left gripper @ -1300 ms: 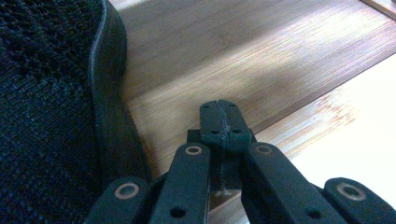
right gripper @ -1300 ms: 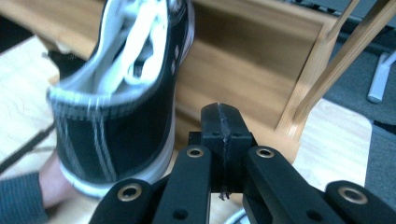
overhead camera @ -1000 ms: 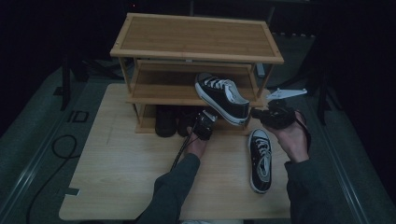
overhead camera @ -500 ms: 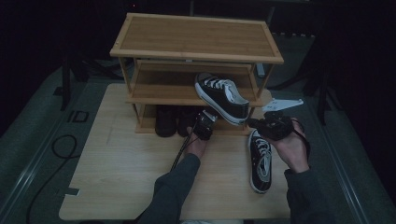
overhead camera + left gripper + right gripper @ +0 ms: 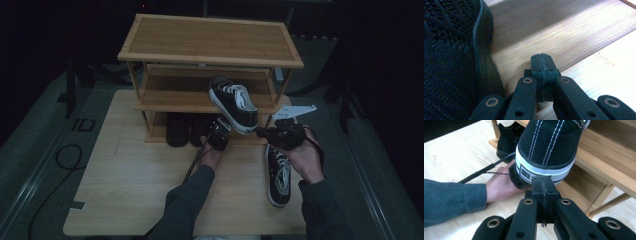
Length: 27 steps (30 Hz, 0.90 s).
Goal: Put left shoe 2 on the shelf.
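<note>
A black-and-white sneaker (image 5: 234, 101) lies on the middle shelf of a wooden shoe rack (image 5: 210, 35), its heel (image 5: 546, 150) hanging over the front edge. My right gripper (image 5: 262, 132) is shut and empty, and its tips (image 5: 543, 182) sit right at the white heel band; I cannot tell if they touch it. My left gripper (image 5: 218, 134) is below the heel, shut with nothing between its jaws (image 5: 541, 62). It points over the bottom shelf beside a black mesh shoe (image 5: 449, 55). The second sneaker (image 5: 278, 174) lies on the table at the right.
Two black shoes (image 5: 176, 129) stand on the rack's bottom shelf. The light wooden table (image 5: 125, 190) has bare room at the left and front. A cable (image 5: 65, 155) lies on the floor to the left. The rack's post (image 5: 604, 195) is near my right gripper.
My right gripper has moved left and a little down, closing in on the sneaker's heel. My left gripper and both sneakers have stayed put.
</note>
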Available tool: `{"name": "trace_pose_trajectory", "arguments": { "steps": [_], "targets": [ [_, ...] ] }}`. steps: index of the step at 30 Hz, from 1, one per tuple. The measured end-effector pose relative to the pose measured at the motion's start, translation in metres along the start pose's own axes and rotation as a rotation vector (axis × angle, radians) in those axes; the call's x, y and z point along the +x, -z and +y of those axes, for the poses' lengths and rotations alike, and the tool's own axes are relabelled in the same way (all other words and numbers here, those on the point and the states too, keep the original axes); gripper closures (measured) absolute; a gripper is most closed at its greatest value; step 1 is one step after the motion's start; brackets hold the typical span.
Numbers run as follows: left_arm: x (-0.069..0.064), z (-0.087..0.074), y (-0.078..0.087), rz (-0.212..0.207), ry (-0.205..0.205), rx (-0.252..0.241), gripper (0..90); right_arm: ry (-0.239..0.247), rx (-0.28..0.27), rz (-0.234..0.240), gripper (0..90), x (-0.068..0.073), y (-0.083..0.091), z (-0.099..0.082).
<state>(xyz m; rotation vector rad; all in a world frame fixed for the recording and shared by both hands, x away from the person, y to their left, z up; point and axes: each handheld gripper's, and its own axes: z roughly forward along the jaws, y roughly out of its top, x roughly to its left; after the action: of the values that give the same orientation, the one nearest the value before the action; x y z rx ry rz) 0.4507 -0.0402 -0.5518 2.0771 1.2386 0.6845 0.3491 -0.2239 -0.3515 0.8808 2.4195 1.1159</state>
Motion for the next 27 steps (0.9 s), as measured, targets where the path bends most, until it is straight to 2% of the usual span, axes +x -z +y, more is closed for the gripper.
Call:
{"name": "trace_pose_trajectory", "arguments": {
  "steps": [8,12,13,17,19,20,24,27],
  "targets": [
    [0.000,0.000,0.001,0.005,-0.015,0.010,90.0,0.020,-0.001,0.053,90.0,0.006,-0.010,0.008],
    [0.001,0.000,0.000,0.000,-0.019,0.005,90.0,0.026,-0.003,0.049,90.0,0.008,-0.015,0.013],
    [-0.001,0.000,-0.001,0.000,0.002,-0.010,90.0,0.025,-0.005,0.051,90.0,0.008,-0.016,0.014],
    [-0.001,0.000,-0.001,0.002,0.007,-0.014,90.0,0.031,-0.009,0.066,90.0,0.010,-0.022,0.019],
    [-0.003,0.000,-0.002,0.005,0.027,-0.024,90.0,0.043,-0.006,0.056,90.0,0.012,-0.025,0.020],
    [0.000,0.000,0.001,0.011,-0.015,0.012,90.0,0.040,-0.010,0.061,90.0,0.012,-0.026,0.021],
    [0.000,0.000,0.001,0.008,-0.015,0.011,90.0,0.045,-0.018,0.068,90.0,0.014,-0.030,0.024],
    [0.000,0.000,0.001,0.007,-0.014,0.010,90.0,0.046,-0.027,0.092,90.0,0.014,-0.034,0.026]
  ]
}}
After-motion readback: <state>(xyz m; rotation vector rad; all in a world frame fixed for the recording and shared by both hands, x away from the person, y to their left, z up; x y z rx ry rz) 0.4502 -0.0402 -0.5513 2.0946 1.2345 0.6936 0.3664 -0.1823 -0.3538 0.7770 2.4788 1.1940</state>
